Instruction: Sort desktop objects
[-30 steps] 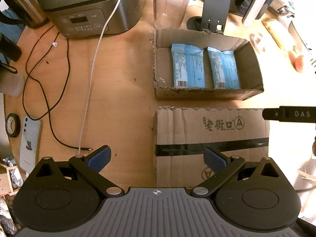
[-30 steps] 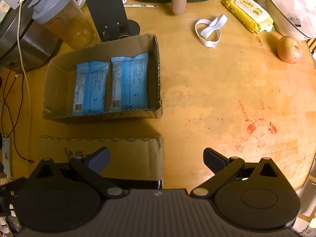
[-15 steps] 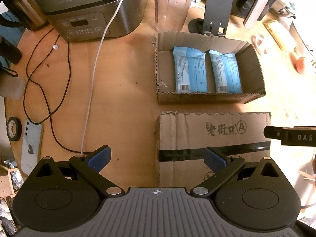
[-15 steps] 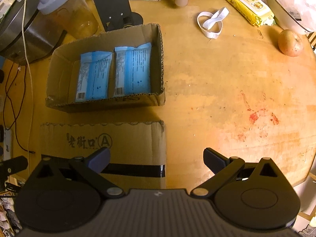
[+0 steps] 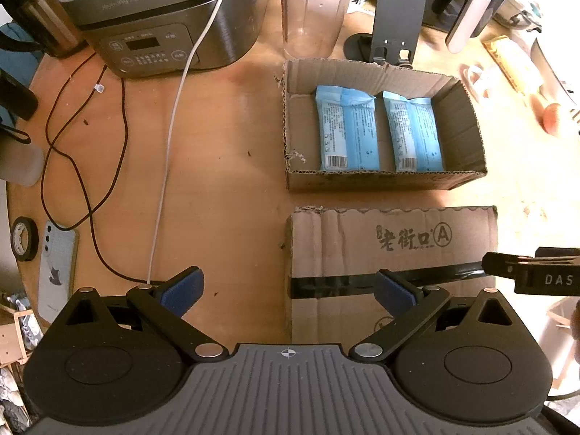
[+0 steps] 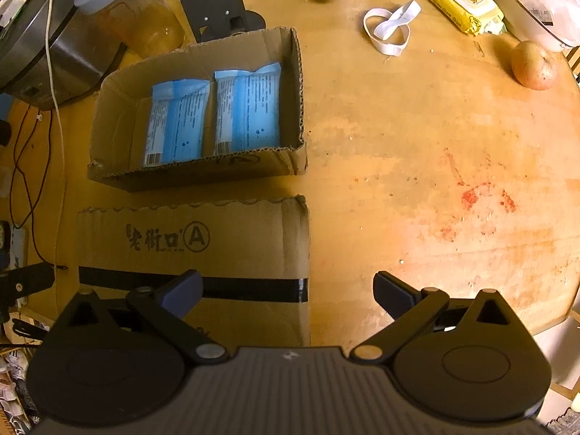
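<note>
An open cardboard box (image 5: 384,181) holds two blue packets (image 5: 346,128) side by side; it also shows in the right wrist view (image 6: 195,175) with the packets (image 6: 248,107). In front of it lies an upturned cardboard box lid (image 5: 395,243) with black tape, also in the right wrist view (image 6: 195,250). My left gripper (image 5: 288,291) is open and empty, above the lid's left edge. My right gripper (image 6: 288,291) is open and empty, above the lid's right edge. Part of the right gripper (image 5: 536,275) shows at the right of the left wrist view.
At the back stand a rice cooker (image 5: 163,18), a plastic jug (image 5: 311,11) and a phone stand (image 5: 395,25). Cables (image 5: 108,166), a phone (image 5: 56,268) and a tape roll (image 5: 23,239) lie left. An elastic band (image 6: 389,25), a wipes pack (image 6: 458,0) and an apple (image 6: 534,65) lie right.
Both grippers have drawn back toward the table's near edge, so the boxes sit farther up in both views. Both stay open and empty.
</note>
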The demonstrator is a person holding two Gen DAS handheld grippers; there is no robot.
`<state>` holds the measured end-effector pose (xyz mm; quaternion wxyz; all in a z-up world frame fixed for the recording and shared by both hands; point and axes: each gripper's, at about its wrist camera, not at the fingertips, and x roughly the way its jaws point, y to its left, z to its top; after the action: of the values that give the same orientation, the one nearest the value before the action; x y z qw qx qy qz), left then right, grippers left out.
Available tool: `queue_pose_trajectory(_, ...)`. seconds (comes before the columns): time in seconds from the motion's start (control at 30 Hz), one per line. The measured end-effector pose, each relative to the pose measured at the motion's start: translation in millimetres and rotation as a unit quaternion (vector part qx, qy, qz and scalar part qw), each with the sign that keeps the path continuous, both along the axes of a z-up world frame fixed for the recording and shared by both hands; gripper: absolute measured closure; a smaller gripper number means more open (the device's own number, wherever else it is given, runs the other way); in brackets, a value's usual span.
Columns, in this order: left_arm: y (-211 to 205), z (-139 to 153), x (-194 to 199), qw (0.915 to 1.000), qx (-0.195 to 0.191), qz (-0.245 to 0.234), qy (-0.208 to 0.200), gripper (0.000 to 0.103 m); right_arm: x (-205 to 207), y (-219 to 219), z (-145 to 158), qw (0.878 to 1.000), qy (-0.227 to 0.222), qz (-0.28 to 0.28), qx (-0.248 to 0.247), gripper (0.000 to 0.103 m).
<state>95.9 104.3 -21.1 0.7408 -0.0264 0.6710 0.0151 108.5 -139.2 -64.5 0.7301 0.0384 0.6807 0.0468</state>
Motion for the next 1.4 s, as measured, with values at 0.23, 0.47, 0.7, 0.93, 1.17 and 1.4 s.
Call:
queue_pose_trajectory(0.23, 0, -1, 0, 1.0, 0.0, 0.001, 0.001, 0.0, 0, 0, -1, 1.0, 0.002, -0.002, 0.002, 0.0)
queue_pose_trajectory(0.47, 3, -7, -1, 0.9999, -0.011, 0.003, 0.005, 0.0, 1, -2, -5, 1.0, 0.004, -0.003, 0.007, 0.0)
queue_pose_trajectory(0.7, 11, -16, -3, 0.9991, -0.04, 0.01, 0.009, 0.0, 2, -11, -14, 1.0, 0.009, -0.009, 0.028, 0.0)
queue_pose_trajectory(0.93, 29, -29, -6, 0.9947, -0.101, 0.016, 0.009, 0.0, 2, -26, -25, 0.997, 0.009, -0.01, 0.08, 0.0)
queue_pose_trajectory(1.17, 47, -54, -11, 0.9848, -0.173, 0.005, 0.009, 0.0, 2, -44, -37, 0.993, -0.005, 0.0, 0.118, 0.0)
queue_pose_trajectory(1.4, 61, -64, -19, 0.9669, -0.255, -0.002, -0.018, 0.0, 0, -60, -46, 0.979, -0.022, 0.028, 0.201, 0.0)
